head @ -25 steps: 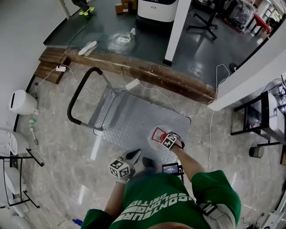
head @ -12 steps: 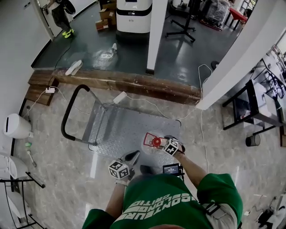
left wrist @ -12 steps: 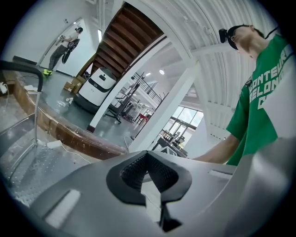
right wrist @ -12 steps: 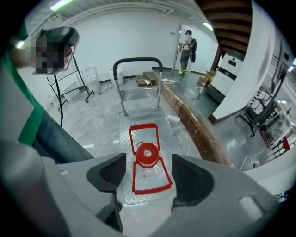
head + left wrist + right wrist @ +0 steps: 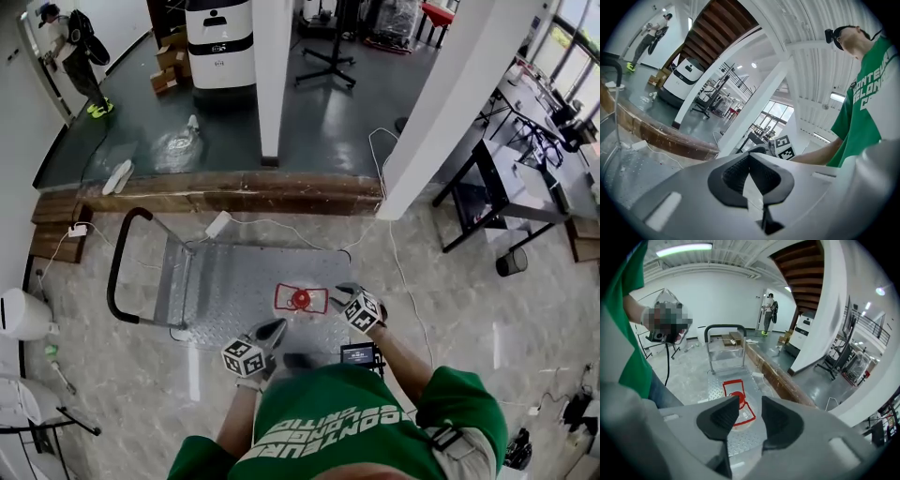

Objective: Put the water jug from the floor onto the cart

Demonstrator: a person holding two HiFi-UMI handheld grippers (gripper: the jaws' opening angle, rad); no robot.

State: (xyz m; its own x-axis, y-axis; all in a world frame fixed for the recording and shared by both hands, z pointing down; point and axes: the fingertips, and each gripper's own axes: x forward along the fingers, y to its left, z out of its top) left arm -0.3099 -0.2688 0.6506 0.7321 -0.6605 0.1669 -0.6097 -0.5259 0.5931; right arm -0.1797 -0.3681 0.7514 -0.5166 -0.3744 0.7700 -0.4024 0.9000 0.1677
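Observation:
The clear water jug with its red cap and red handle frame stands upright on the grey tread-plate cart, near the cart's front right corner. My right gripper hovers just right of the jug and above it, not touching. In the right gripper view the jug lies below and beyond the jaws. That gripper is open; its jaws have just been closing, with nothing between them. My left gripper hangs in front of the cart, and its pads meet at the tips on nothing.
The cart's black push handle is at its left end. A white cable runs past the cart's far edge, along a raised wooden step. A white pillar and black table stand right. A person is far back left.
My right gripper has lifted off the jug's top and drawn to its right, its jaws narrower. The jug stays on the cart. The head view has tilted up toward the room.

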